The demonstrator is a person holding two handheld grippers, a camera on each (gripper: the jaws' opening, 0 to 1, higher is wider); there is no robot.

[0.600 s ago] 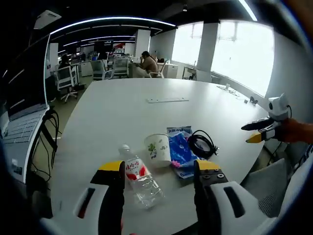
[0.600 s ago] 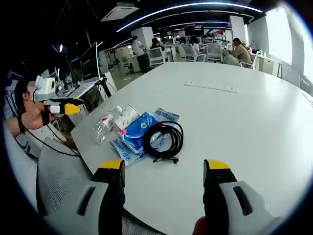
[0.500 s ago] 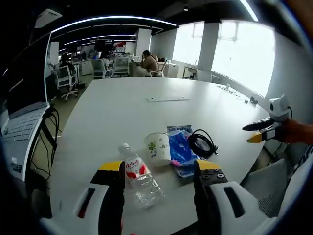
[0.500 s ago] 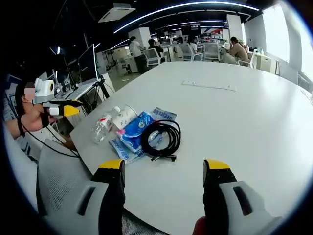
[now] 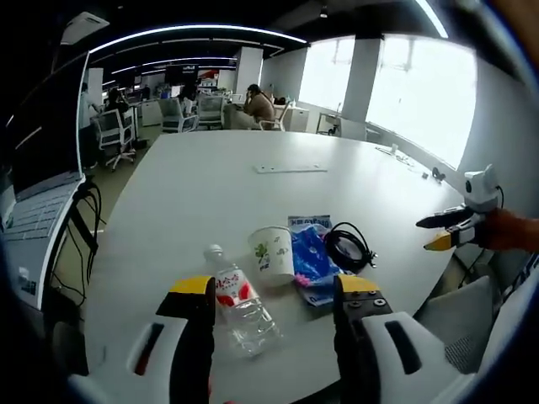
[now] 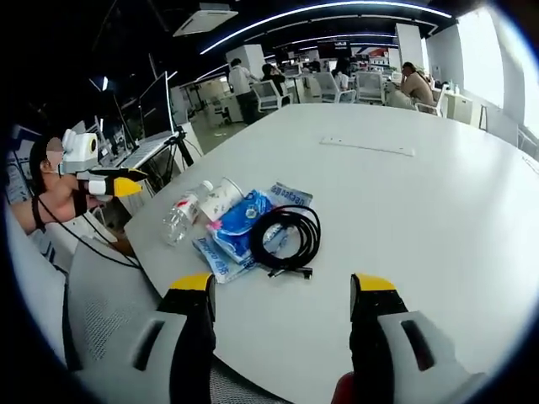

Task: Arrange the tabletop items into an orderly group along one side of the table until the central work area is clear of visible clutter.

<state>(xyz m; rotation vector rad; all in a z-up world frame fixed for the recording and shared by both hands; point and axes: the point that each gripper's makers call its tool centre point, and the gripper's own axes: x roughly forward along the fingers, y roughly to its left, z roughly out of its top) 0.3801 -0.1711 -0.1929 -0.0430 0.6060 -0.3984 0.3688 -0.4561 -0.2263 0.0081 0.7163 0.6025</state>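
Note:
A clear water bottle (image 5: 238, 305) with a red label lies on the white table (image 5: 219, 194), just beyond my open left gripper (image 5: 274, 290). Beside it lie a tipped white paper cup (image 5: 272, 254), blue packets (image 5: 313, 261) and a coiled black cable (image 5: 347, 249). In the right gripper view the same cluster sits near the table's edge: bottle (image 6: 183, 215), cup (image 6: 217, 199), blue packets (image 6: 238, 225), cable (image 6: 288, 236). My right gripper (image 6: 282, 290) stands open, short of the cable, holding nothing. The right gripper (image 5: 450, 231) appears at the right of the left gripper view; the left gripper (image 6: 105, 183) appears at the left of the right one.
A flat white strip (image 5: 290, 169) lies farther along the table (image 6: 438, 210), seen too as the strip (image 6: 368, 146). A grey mesh chair (image 6: 105, 295) stands at the near edge. A laptop (image 5: 29, 210) is off to the left. Office chairs and seated people fill the background.
Both views have shifted only slightly with the hands. The items on the table have not moved, and both grippers stay open.

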